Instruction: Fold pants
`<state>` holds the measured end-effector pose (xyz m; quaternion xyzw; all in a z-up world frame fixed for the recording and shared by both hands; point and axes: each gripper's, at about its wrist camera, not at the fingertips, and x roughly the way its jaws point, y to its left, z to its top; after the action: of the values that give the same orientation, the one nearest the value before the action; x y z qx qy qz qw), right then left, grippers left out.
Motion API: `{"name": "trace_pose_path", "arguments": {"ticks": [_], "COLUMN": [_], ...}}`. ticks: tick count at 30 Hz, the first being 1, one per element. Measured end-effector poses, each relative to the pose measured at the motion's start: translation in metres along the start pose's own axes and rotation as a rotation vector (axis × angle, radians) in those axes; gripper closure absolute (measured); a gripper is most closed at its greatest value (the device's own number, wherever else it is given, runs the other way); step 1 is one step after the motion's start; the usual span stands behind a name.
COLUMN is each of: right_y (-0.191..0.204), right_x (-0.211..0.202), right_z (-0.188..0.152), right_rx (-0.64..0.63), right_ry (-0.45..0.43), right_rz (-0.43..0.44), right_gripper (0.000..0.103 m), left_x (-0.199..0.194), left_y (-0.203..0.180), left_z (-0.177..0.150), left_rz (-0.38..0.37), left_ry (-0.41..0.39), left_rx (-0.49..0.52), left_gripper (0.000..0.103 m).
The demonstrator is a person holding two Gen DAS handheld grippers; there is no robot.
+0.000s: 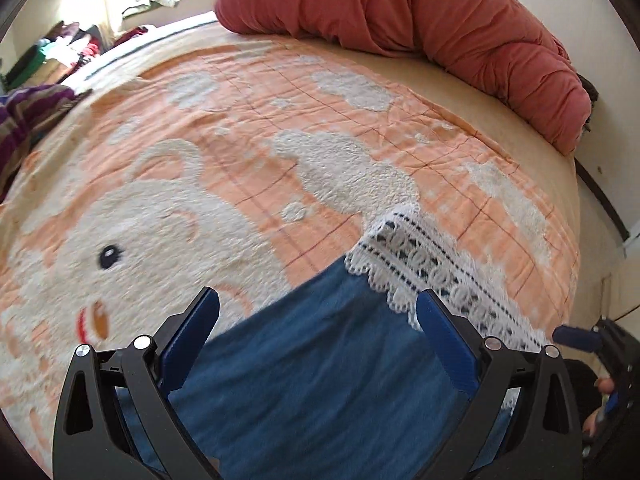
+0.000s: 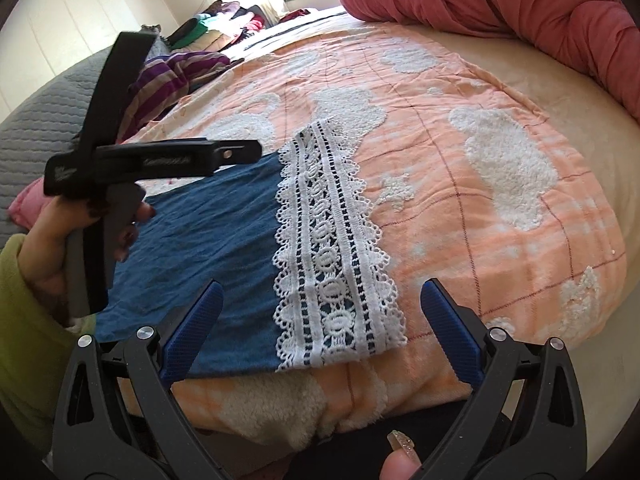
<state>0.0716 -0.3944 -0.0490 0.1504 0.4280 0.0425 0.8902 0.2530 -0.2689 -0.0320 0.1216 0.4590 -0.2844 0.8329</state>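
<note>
Both grippers sit nearest the lenses: the left gripper (image 1: pixel 318 304) hangs over the blue cloth with its jaws spread wide and nothing between them, and the right gripper (image 2: pixel 322 296) is likewise wide open and empty above the near edge of the bed. Beneath them spreads the largest thing, an orange blanket (image 2: pixel 480 184) with a fluffy white animal pattern, covering the bed. Along its far side lies a long red rolled quilt (image 1: pixel 420 12). The pants (image 2: pixel 208 248), blue with a white lace hem (image 2: pixel 332 256), lie flat on the blanket's near part, hem toward the middle of the bed. A striped purple cloth (image 2: pixel 168 80) is bunched at the far left edge. In the right wrist view the person's left hand (image 2: pixel 60 240), in a green sleeve (image 2: pixel 24 340), grips the left tool's handle above the pants' left edge.
</note>
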Motion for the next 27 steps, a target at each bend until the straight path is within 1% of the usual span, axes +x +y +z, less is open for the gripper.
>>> {"name": "trace_pose_path", "arguments": {"ticks": [5, 7, 8, 9, 10, 11, 12, 13, 14, 15, 17, 22, 24, 25, 26, 27], "right_y": [-0.001, -0.003, -0.004, -0.005, -0.005, -0.004, -0.004, -0.004, -0.004, -0.003, -0.003, -0.003, -0.003, -0.003, -0.003, -0.003], "right_x": [0.009, 0.014, 0.015, 0.016, 0.016, 0.016, 0.017, 0.017, 0.016, 0.017, 0.018, 0.028, 0.028, 0.028, 0.028, 0.029], "right_z": [0.000, 0.000, 0.000, 0.000, 0.000, 0.000, 0.000, 0.000, -0.001, 0.000, 0.000, 0.005, 0.005, 0.005, 0.004, 0.005], "right_rx": [0.010, 0.025, 0.032, 0.037, 0.039, 0.038, 0.037, 0.035, 0.032, 0.032, 0.031, 0.058, 0.060, 0.062, 0.064, 0.064], "right_ry": [0.028, 0.043, 0.046, 0.046, 0.041, 0.037, 0.037, 0.036, 0.032, 0.030, 0.029, 0.040, 0.041, 0.040, 0.039, 0.037], "right_rz": [0.007, 0.003, 0.007, 0.008, 0.009, 0.013, 0.019, 0.026, 0.033, 0.052, 0.078, 0.103, 0.111, 0.118, 0.124, 0.130], "right_gripper": [0.010, 0.010, 0.010, 0.012, 0.018, 0.028, 0.035, 0.045, 0.048, 0.048, 0.048, 0.048, 0.054, 0.062, 0.065, 0.066], "left_x": [0.019, 0.028, 0.031, 0.034, 0.039, 0.042, 0.046, 0.049, 0.052, 0.053, 0.054, 0.056, 0.056, 0.055, 0.055, 0.053], "left_y": [0.006, 0.009, 0.010, 0.011, 0.012, 0.012, 0.011, 0.010, 0.009, 0.008, 0.008, 0.011, 0.012, 0.012, 0.013, 0.013], "left_z": [0.007, 0.008, 0.009, 0.009, 0.009, 0.009, 0.008, 0.008, 0.008, 0.008, 0.008, 0.007, 0.006, 0.006, 0.005, 0.004], "left_rz": [-0.064, -0.104, -0.120, -0.143, -0.176, -0.199, -0.225, -0.238, -0.255, -0.263, -0.282, -0.311, -0.315, -0.313, -0.321, -0.334], "left_ry": [0.012, 0.020, 0.024, 0.031, 0.038, 0.044, 0.053, 0.056, 0.059, 0.058, 0.061, 0.058, 0.055, 0.053, 0.053, 0.051], "left_rx": [-0.016, -0.028, -0.032, -0.039, -0.054, -0.061, -0.064, -0.064, -0.062, -0.059, -0.056, -0.071, -0.078, -0.086, -0.092, -0.097], "left_gripper": [0.006, 0.006, 0.009, 0.018, 0.023, 0.030, 0.037, 0.040, 0.044, 0.045, 0.045, 0.043, 0.045, 0.046, 0.054, 0.065]}}
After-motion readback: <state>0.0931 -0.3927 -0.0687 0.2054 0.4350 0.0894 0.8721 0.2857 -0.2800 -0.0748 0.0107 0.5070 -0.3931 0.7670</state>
